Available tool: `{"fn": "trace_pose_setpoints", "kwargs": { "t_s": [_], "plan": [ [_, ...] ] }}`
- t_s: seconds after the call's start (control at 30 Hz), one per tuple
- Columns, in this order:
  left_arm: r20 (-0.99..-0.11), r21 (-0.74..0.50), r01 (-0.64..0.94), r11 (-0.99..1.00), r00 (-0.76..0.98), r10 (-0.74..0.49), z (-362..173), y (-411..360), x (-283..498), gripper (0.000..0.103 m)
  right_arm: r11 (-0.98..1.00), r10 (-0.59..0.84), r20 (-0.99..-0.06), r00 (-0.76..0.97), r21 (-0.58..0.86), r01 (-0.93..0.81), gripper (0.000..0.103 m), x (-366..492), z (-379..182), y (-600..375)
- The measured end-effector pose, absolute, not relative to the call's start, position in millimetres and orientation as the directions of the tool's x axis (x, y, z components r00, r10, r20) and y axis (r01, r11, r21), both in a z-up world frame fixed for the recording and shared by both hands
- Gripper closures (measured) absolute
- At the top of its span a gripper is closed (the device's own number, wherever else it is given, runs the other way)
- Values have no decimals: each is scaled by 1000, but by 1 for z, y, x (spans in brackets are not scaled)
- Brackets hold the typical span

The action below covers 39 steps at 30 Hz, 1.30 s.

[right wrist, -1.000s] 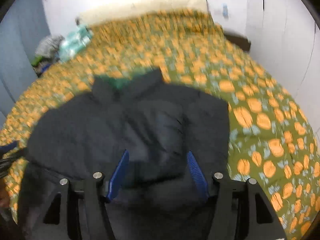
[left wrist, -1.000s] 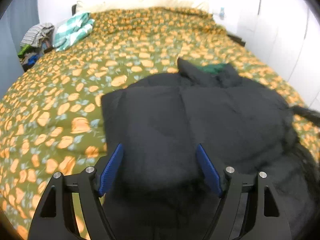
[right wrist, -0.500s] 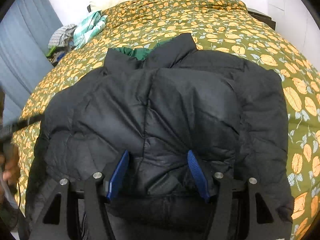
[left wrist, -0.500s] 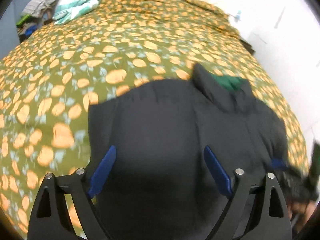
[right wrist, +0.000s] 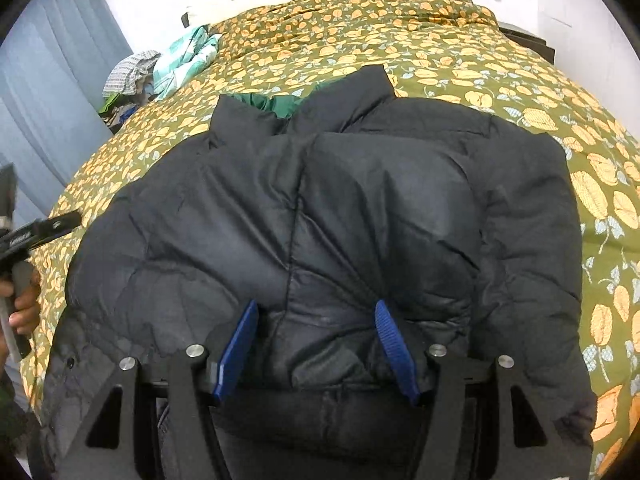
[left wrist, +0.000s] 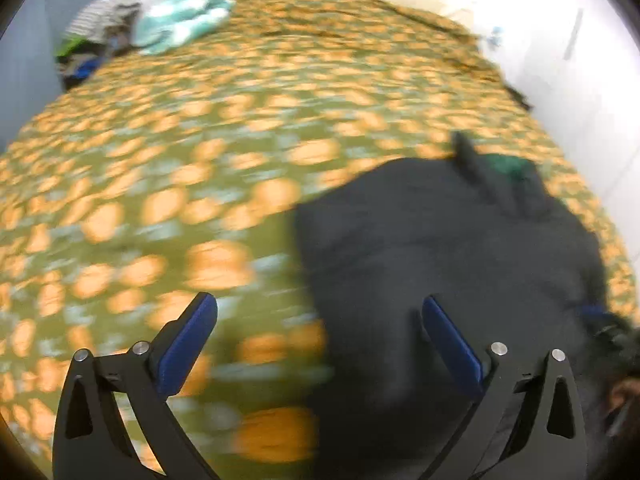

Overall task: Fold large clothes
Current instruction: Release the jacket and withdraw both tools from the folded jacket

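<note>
A black puffer jacket [right wrist: 360,200] with a green lining at its collar [right wrist: 276,102] lies flat on the bed, collar pointing away. My right gripper [right wrist: 317,306] is at the jacket's near hem, shut on a thick bunch of fabric that creases around the blue pads. My left gripper [left wrist: 318,302] hangs over the jacket's [left wrist: 440,240] left edge, one finger above the bedspread and the other above the black fabric. Its jaws are opening wide and nothing is gripped between them. In the right wrist view the left gripper [right wrist: 40,232] and the hand [right wrist: 24,308] holding it show at the far left.
The bed carries a green bedspread [right wrist: 440,40] with orange leaves. A teal and white folded cloth [right wrist: 184,60] and a heap of clothes [right wrist: 132,72] lie at the far left corner. A blue curtain [right wrist: 48,100] hangs on the left, and a white wall stands on the right.
My left gripper has slid left, from over the jacket's middle to its left edge, with its jaws spreading wider. The right gripper sank closer to the jacket, then stayed put.
</note>
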<state>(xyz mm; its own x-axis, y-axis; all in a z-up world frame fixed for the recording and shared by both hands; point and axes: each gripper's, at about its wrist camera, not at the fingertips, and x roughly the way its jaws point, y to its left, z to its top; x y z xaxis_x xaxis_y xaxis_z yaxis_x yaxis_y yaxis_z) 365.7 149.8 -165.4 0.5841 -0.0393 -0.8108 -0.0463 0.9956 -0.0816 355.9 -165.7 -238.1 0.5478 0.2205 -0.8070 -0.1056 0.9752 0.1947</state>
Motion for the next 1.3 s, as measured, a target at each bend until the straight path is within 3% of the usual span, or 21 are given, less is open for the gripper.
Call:
{"fn": "trace_pose_setpoints", "kwargs": {
  "t_s": [0.1, 0.2, 0.3, 0.5, 0.9, 1.3],
  "plan": [
    [-857, 18, -159, 987, 506, 98, -212, 193, 371, 1, 984, 178, -808, 562, 155, -88, 40, 345, -220, -164],
    [-880, -23, -172, 985, 471, 61, -254, 222, 366, 0, 987, 159, -795, 586, 133, -88, 39, 322, -193, -160],
    [-825, -57, -149, 987, 564, 38, -251, 222, 355, 0, 990, 140, -786, 602, 102, -97, 37, 297, -172, -153],
    [-823, 33, -140, 990, 558, 107, -254, 207, 363, 0, 996, 78, -775, 627, 42, -73, 37, 246, -151, -135],
    [-823, 14, -141, 990, 561, 92, -256, 214, 356, 0, 999, 34, -790, 613, 13, -39, 37, 222, -141, -95],
    [-823, 15, -141, 990, 561, 92, -256, 213, 355, 0, 997, 55, -765, 641, 77, 6, 37, 204, -138, -116]
  ]
}}
